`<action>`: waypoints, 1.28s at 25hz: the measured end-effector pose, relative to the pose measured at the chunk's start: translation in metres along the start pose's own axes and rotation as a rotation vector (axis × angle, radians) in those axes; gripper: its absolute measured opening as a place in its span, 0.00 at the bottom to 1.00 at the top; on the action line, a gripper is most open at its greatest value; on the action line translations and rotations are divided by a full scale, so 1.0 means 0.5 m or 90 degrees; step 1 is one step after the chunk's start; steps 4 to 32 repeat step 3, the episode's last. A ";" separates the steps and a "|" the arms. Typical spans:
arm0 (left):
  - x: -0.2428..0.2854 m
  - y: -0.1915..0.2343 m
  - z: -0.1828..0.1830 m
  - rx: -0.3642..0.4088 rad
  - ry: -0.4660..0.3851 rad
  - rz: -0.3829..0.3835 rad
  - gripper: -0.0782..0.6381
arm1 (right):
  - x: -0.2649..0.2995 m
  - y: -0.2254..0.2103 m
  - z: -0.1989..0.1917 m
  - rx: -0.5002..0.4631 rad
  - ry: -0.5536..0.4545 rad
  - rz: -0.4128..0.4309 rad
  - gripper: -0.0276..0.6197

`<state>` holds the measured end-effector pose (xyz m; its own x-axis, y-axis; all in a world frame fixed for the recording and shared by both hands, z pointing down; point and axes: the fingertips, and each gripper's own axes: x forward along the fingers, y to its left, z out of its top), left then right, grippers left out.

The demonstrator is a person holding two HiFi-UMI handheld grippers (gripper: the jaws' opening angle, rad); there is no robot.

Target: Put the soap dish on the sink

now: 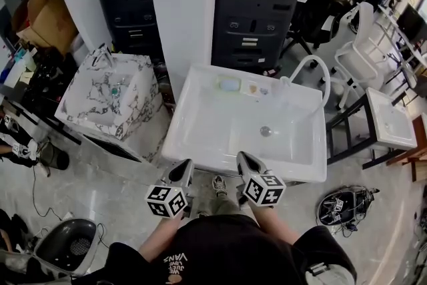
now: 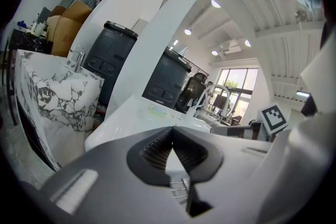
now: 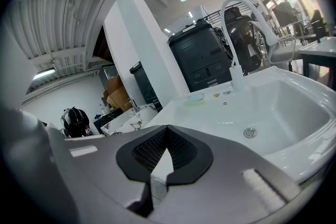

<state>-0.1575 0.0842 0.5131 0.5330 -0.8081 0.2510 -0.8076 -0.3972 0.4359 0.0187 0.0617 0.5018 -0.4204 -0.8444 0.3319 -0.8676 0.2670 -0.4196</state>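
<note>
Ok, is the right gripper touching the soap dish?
Apart. The head view shows the right gripper by the near rim of the sink, while the soap dish sits on the far ledge across the basin.

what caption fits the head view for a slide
Left gripper and right gripper, shut and empty, at the near edge of the white sink; soap dish on its back ledge.

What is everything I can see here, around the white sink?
white sink: one, white, centre
soap dish: one, pale green with blue soap, white sink's back ledge
faucet: one, white, sink's back right corner
marble sink: one, white with grey veins, left
cabinets: two, black, behind the sinks
cardboard boxes: a few, brown, far left
left tool: one, grey, shut, empty
right tool: one, grey, shut, empty
</note>
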 end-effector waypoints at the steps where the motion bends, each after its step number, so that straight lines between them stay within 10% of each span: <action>1: -0.001 0.000 -0.001 -0.001 0.000 0.000 0.18 | 0.000 0.001 -0.001 0.000 0.000 0.000 0.05; 32: -0.003 0.000 -0.002 -0.002 -0.001 0.001 0.18 | -0.002 0.002 -0.002 -0.001 0.000 0.001 0.04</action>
